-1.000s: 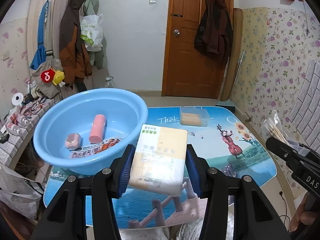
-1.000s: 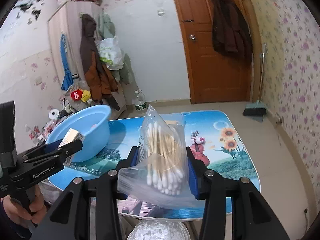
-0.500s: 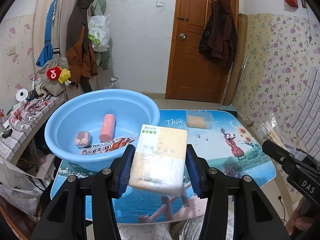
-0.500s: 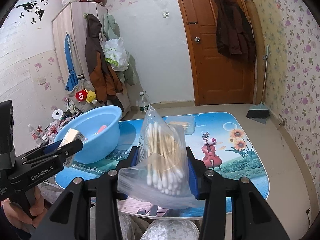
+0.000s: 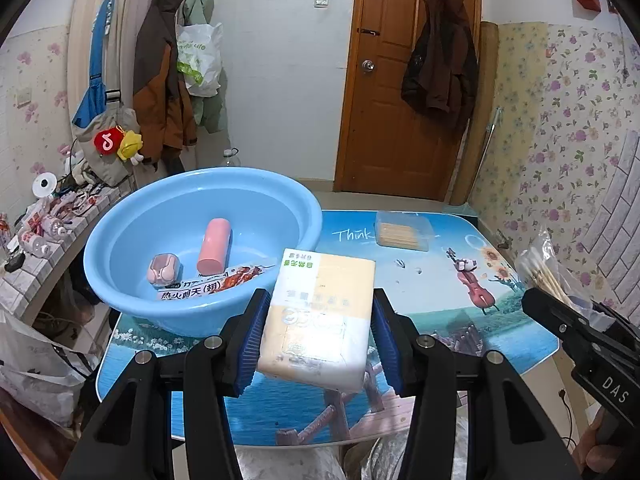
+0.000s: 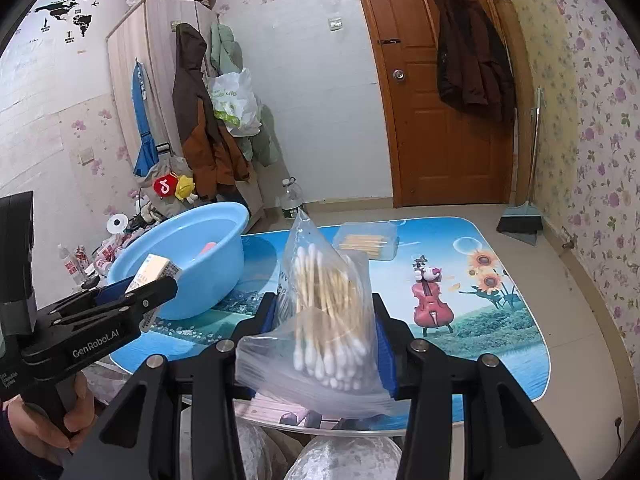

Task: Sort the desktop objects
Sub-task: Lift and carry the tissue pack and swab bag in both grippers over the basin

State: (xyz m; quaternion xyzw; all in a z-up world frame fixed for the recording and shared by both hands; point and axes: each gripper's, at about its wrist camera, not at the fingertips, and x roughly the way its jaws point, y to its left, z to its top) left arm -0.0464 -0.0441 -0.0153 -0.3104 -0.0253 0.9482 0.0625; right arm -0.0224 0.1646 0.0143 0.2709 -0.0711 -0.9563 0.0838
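Tissue pack (image 5: pixel 320 316) pinched between left fingers (image 5: pixel 250 340); cotton-swab bag (image 6: pixel 324 320) (clear plastic) pinched between right fingers (image 6: pixel 386 344).

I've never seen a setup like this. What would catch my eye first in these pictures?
Probably the big blue basin at the table's far left, with a pink tube and a snack packet inside. Right in front, the left gripper clamps a yellow-and-white tissue pack between blue-padded fingers. The right gripper clamps a clear bag of cotton swabs above the colourful picture-printed table.
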